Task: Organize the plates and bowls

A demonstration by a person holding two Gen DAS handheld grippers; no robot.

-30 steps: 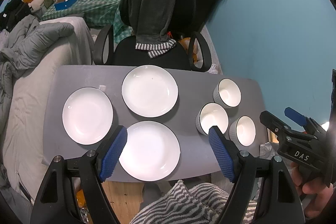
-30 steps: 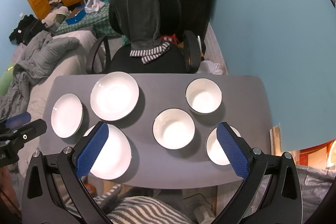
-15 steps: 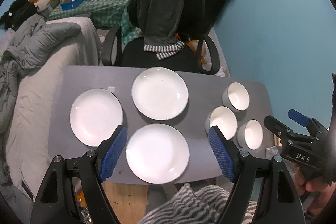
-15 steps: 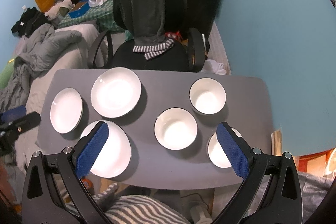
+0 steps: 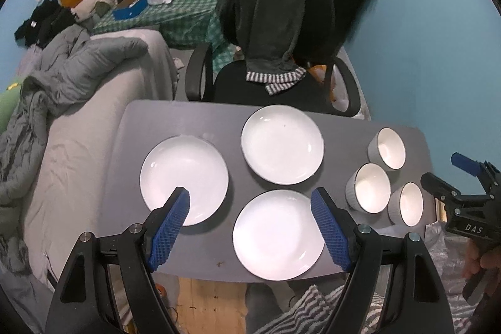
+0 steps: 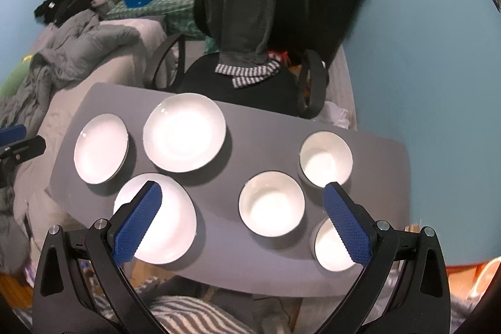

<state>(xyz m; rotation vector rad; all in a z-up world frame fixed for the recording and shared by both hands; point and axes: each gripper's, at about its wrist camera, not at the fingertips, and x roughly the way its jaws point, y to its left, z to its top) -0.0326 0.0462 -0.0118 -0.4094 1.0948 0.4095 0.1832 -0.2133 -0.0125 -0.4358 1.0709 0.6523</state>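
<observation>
White plates [image 5: 278,235] crowd the table's [image 5: 175,121] left half, bowls [image 6: 271,203] its right edge; the left gripper [image 5: 250,229], jaws wide and empty, hangs nearest the front-edge plate (right gripper [image 6: 242,219] likewise wide).

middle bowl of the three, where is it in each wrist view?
Left wrist: middle bowl sits right of centre, between the far bowl and the near bowl, right of the left gripper.
Right wrist: it lies near the centre, framed between the open fingers of the right gripper.
Shared landmark: the office chair behind the table.
</observation>
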